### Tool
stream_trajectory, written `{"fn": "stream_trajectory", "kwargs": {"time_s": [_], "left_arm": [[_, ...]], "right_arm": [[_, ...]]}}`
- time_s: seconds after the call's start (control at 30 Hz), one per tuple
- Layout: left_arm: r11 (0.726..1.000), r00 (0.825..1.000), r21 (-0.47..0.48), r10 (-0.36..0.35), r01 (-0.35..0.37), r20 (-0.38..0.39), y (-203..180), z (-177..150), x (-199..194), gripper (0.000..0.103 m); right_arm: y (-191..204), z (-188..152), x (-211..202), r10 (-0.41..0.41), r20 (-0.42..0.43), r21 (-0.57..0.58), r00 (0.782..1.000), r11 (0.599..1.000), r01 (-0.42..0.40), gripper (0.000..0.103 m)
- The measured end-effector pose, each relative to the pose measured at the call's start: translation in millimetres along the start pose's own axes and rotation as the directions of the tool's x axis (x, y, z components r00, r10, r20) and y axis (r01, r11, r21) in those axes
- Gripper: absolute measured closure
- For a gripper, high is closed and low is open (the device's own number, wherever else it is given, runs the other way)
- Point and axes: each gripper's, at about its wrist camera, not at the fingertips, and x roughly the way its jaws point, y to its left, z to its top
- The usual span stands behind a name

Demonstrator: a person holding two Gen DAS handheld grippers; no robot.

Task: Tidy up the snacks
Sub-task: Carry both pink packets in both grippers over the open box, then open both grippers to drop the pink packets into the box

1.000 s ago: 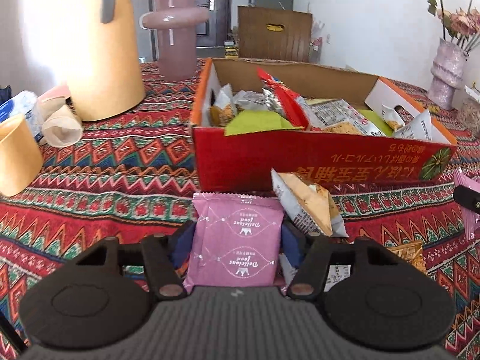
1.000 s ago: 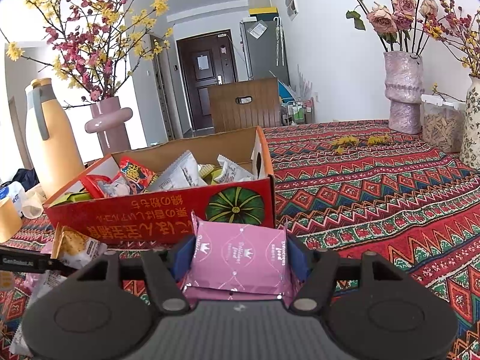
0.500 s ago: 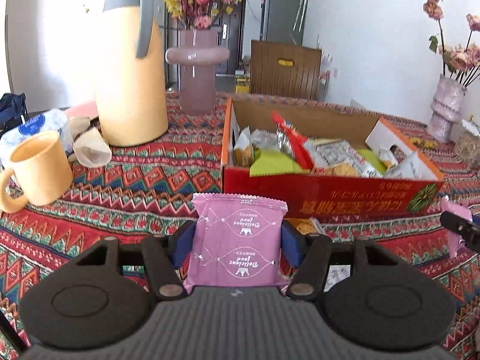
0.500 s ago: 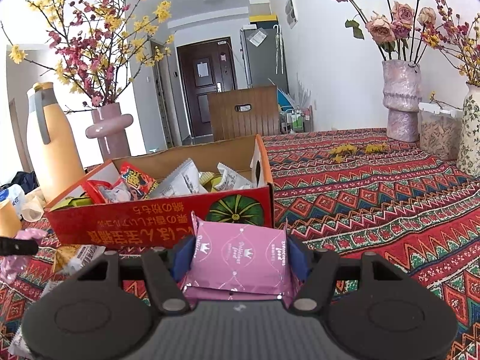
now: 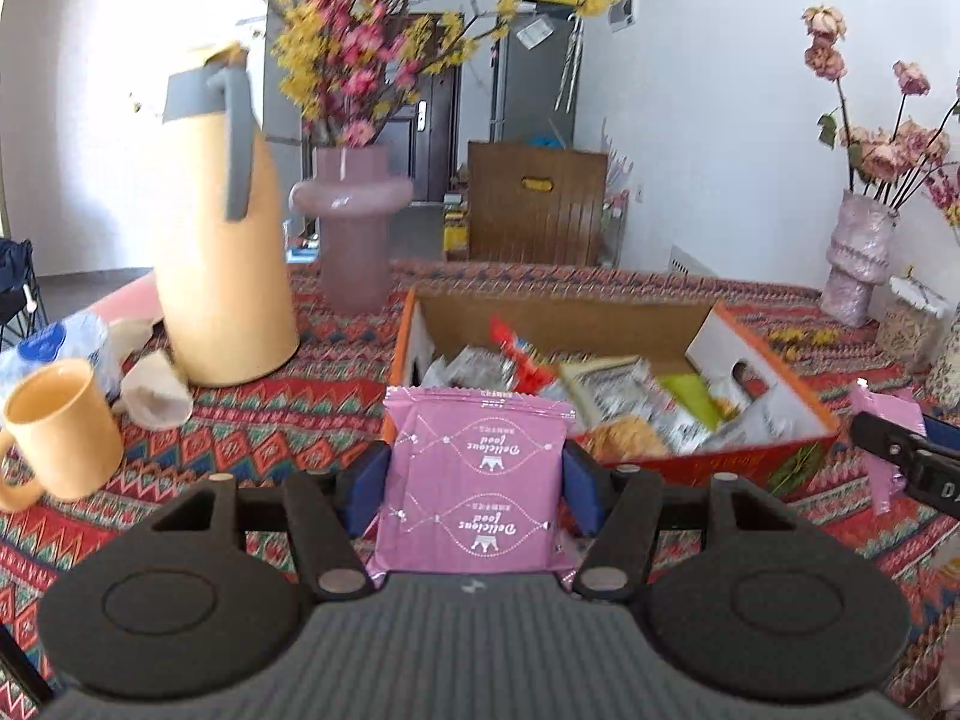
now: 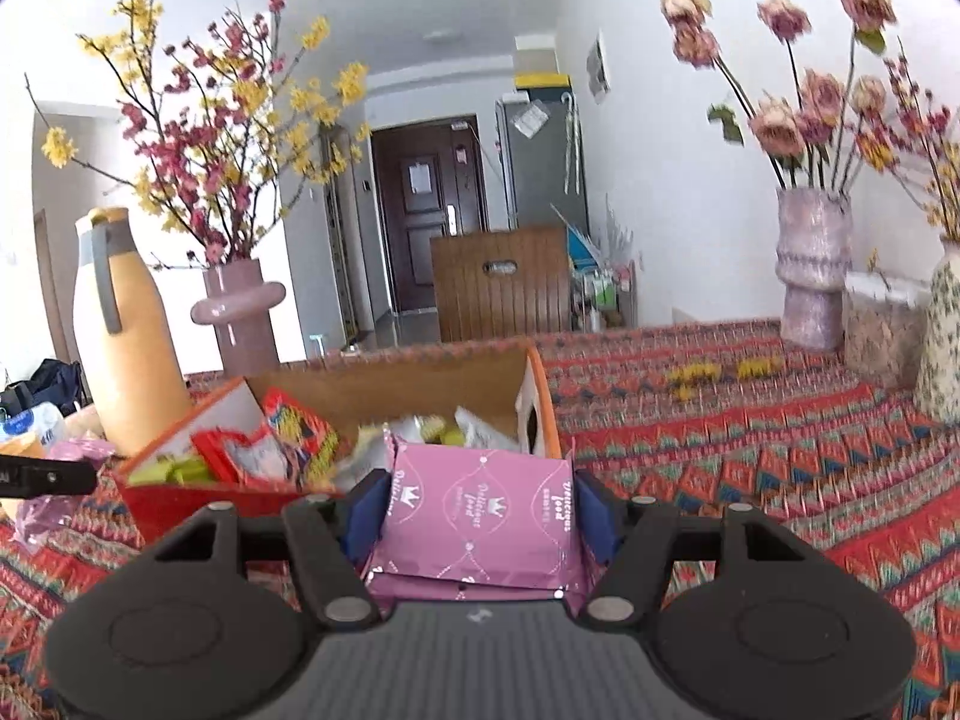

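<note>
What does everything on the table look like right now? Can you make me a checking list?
Surface: table under a red zigzag cloth.
Job's things: red cardboard box, open, holding mixed snack packets; one pink snack packet in the left hand-held gripper, another pink packet in the right hand-held gripper.
Clutter: yellow jug, yellow mug, pink vase, crumpled paper, flower vase.
Grippers: both shut on their packets, near the box.
Cables: nothing seen.
Surroundings: dark door, wooden chair back, white walls.
</note>
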Motion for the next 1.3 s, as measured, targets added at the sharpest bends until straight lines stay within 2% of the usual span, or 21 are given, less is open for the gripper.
{"fn": "stream_trajectory", "kwargs": {"time_s": [0.27,0.53,0.83,0.9,1.1,1.27,1.3], "left_arm": [[1.0,0.997,0.006,-0.017,0.016,0.07,-25.2,31.2,8.3,0.042],[0.999,0.998,-0.031,0.022,-0.021,0.06,-30.8,49.1,45.2,0.042],[0.991,0.993,-0.1,0.093,-0.086,0.069,-11.7,34.5,88.0,0.042],[0.991,0.993,-0.088,0.109,-0.104,0.054,-9.9,30.3,97.4,0.042],[0.992,0.995,-0.094,0.09,-0.085,0.05,-4.7,27.2,99.8,0.04],[0.99,0.99,-0.1,0.109,-0.1,0.091,-6.1,25.6,90.3,0.015],[0.989,0.988,-0.107,0.117,-0.107,0.1,-5.8,25.2,88.4,0.003]], "right_arm": [[16.6,37.6,14.0,0.009,0.07,-0.049,0.998,0.999,-0.005,0.038],[35.7,60.8,55.6,0.006,0.062,-0.065,0.998,0.998,-0.002,0.038],[33.3,37.8,102.0,-0.03,0.003,-0.04,1.0,0.999,0.031,0.038],[32.9,33.7,107.5,-0.037,-0.019,-0.043,0.999,0.998,0.036,0.038],[33.5,26.9,113.2,-0.039,-0.045,-0.052,0.998,0.998,0.037,0.036],[27.4,27.1,108.6,-0.05,-0.034,-0.02,0.998,0.999,0.049,0.028],[25.7,27.1,107.7,-0.054,-0.031,-0.011,0.998,0.999,0.053,0.019]]}}
